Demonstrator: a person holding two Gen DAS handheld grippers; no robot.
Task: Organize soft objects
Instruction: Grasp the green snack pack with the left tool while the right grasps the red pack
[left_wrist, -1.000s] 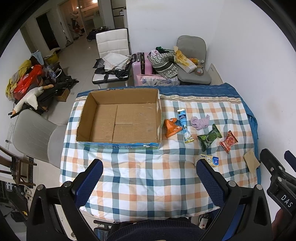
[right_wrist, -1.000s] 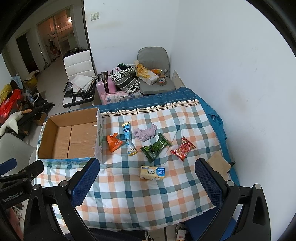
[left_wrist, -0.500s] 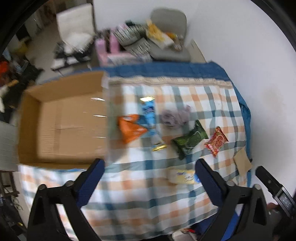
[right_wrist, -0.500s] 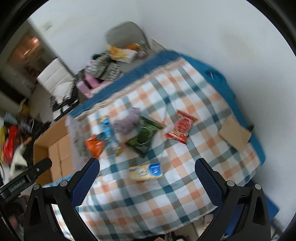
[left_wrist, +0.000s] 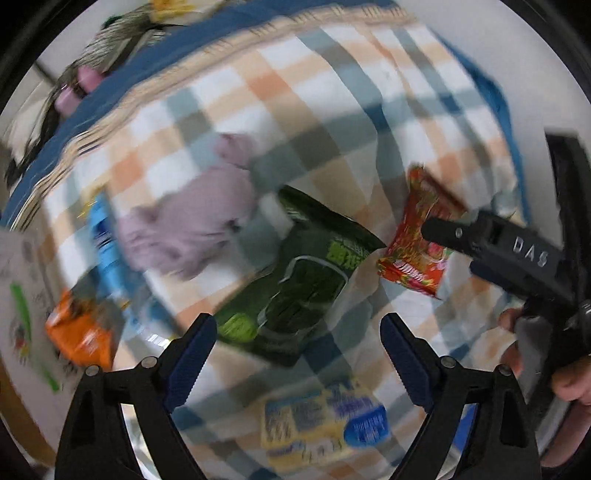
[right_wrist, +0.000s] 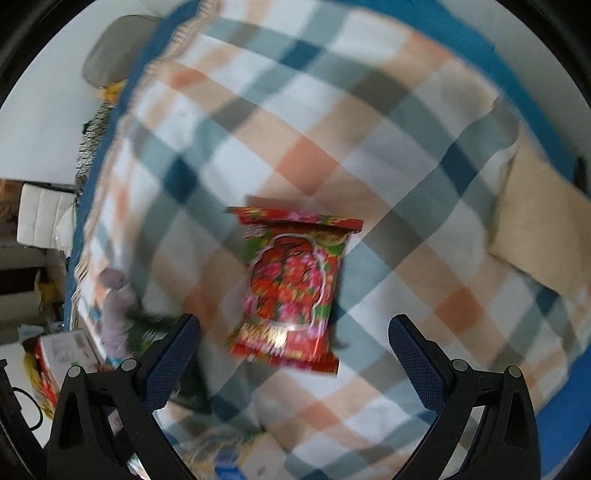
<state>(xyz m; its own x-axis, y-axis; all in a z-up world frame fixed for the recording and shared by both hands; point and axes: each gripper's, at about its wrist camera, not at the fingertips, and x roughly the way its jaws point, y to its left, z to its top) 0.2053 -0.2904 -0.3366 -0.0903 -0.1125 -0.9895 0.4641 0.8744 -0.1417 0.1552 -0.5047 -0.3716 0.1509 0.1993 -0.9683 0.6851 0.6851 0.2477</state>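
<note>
Both views are blurred by motion. My left gripper is open, low over a green snack packet on the checked cloth. A mauve cloth bundle, a blue tube, an orange packet and a yellow-and-blue pack lie around it. My right gripper is open over a red snack packet, which lies between its fingers; the packet also shows in the left wrist view, partly behind the right gripper's body.
A tan cardboard piece lies at the table's right edge. The box wall stands at the far left. A blue blanket edge runs along the far side, with a grey chair beyond.
Both grippers have dropped fast toward the table and forward. The left now hovers close over the green packet, the right close over the red packet. Both stay open.
</note>
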